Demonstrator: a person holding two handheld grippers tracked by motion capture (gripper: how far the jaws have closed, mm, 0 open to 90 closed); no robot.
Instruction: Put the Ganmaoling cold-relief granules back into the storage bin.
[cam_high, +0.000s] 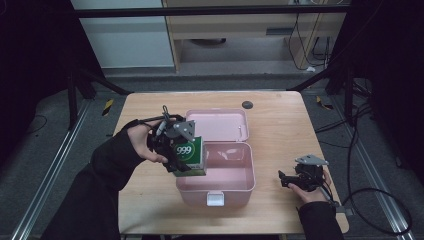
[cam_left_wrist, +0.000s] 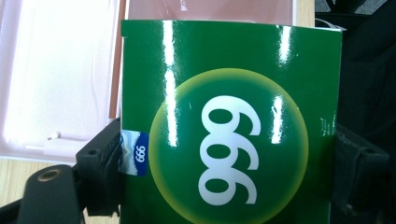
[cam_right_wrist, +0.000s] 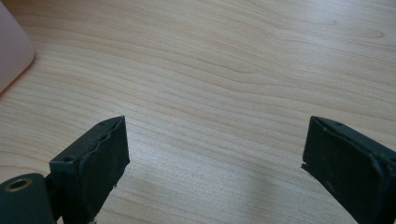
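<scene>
A glossy green box with "999" in a yellow circle hangs over the left rim of the open pink case. My left gripper is shut on it, one black jaw pressed to each side of the box. The pink case lies behind the box in the left gripper view. My right gripper rests low over the table to the right of the case, held in a hand. Its two jaws stand wide apart with only bare wood between them.
The case's lid lies flat open behind it on the wooden table. A white latch sits on the case's front wall. A small dark disc lies near the table's far edge. A pink corner of the case shows at the left in the right gripper view.
</scene>
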